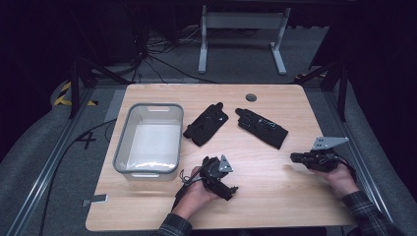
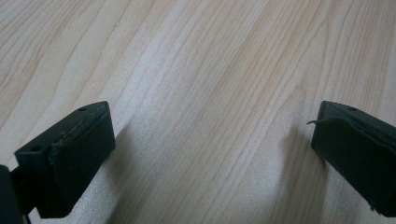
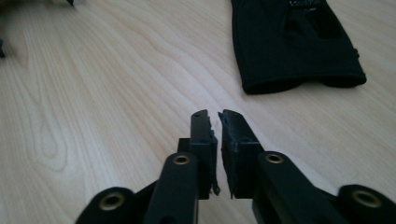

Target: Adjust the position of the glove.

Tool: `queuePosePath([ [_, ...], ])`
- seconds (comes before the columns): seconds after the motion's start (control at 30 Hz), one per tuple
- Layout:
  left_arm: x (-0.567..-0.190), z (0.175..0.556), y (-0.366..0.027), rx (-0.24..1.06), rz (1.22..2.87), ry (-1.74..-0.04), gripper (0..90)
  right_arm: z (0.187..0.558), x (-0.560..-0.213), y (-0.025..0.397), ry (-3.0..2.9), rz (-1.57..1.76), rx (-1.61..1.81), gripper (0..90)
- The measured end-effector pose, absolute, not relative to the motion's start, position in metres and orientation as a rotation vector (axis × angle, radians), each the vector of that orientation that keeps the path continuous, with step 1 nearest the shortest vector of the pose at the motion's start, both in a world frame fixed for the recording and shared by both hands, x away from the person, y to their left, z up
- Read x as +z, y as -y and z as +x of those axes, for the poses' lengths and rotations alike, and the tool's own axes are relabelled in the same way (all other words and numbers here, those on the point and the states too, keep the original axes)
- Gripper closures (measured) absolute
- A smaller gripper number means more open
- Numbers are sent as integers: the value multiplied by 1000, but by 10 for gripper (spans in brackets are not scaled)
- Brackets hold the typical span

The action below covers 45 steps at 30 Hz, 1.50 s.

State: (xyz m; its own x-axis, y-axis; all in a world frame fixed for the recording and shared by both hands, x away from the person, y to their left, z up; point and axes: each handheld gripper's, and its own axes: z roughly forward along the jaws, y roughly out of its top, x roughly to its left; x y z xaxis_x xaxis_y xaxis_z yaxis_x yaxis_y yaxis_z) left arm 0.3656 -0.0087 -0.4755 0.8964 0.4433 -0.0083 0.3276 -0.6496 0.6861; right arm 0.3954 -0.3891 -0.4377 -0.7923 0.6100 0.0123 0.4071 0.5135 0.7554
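We see two black gloves mid-table: left glove [image 1: 206,124] lies just beside the grey bin [image 1: 121,147], right glove [image 1: 261,127] a bit apart from it, toward the right side. The right gripper view shows that right glove's cuff [image 3: 299,46] ahead of the jaws, not touching. Right gripper [image 1: 296,157] rests near the table's right edge, jaws nearly closed with a thin gap, nothing between them. Left gripper [image 1: 232,191] sits near the front edge, below the left glove; its jaws spread wide over bare wooden table [image 2: 210,70], holding nothing. Bin looks empty. Small round grommet [image 1: 251,97] near the far edge.
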Motion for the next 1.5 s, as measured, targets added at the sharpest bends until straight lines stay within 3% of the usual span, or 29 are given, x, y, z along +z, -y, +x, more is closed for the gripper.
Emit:
queuePosePath([
  [0.87,-475,366,9,206,2331,-549,0,465,-440,364,-2475,879,1096,900],
  [1.5,-475,365,9,206,2331,-550,0,470,-453,359,-2530,873,1032,900],
])
